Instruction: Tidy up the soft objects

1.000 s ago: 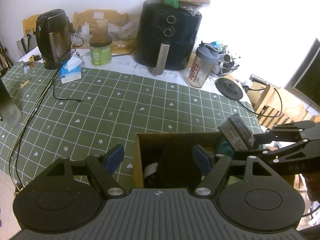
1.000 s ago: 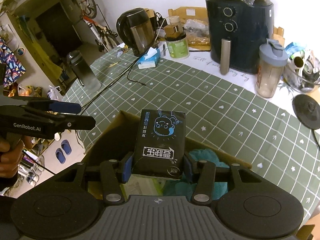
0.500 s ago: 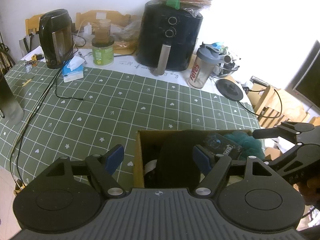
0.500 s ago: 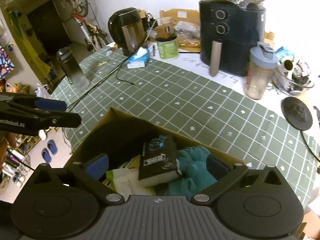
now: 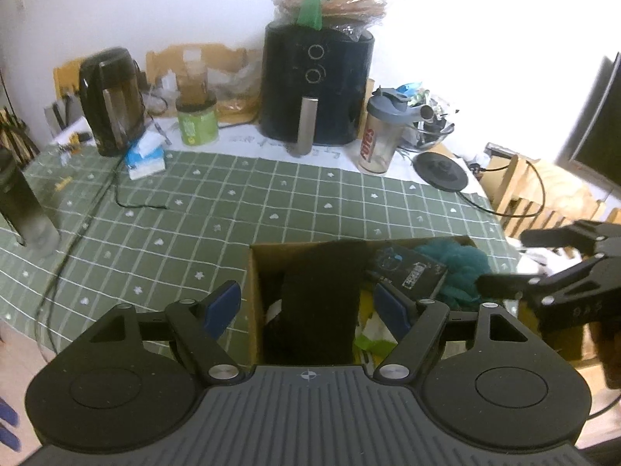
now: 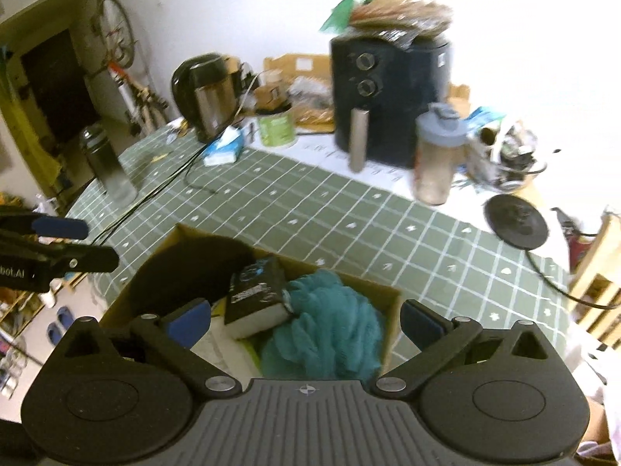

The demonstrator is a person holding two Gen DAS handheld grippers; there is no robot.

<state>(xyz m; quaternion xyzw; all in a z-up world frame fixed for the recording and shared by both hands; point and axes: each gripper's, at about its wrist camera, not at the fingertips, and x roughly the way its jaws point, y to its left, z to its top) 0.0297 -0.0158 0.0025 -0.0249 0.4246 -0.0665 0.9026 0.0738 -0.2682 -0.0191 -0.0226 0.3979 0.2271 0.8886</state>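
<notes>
A cardboard box (image 5: 254,283) (image 6: 392,322) sits at the near edge of the green checked table. In it lie a black tissue pack (image 5: 413,272) (image 6: 256,291), a teal fluffy cloth (image 5: 462,268) (image 6: 330,326) and a black soft item (image 5: 322,295) (image 6: 194,268). My left gripper (image 5: 308,306) is open and empty over the box's left part. My right gripper (image 6: 304,320) is open and empty just above the box; it also shows at the right of the left wrist view (image 5: 504,260).
At the back stand a black air fryer (image 5: 316,89), a kettle (image 5: 110,101), a green jar (image 5: 196,122), a shaker bottle (image 5: 380,136), a blue tissue box (image 5: 145,157) and a dark bottle (image 5: 23,206). Cables run across the table's left side.
My right gripper opened and let the black tissue pack drop into the box, then drew back. The left gripper stayed open and hardly moved.
</notes>
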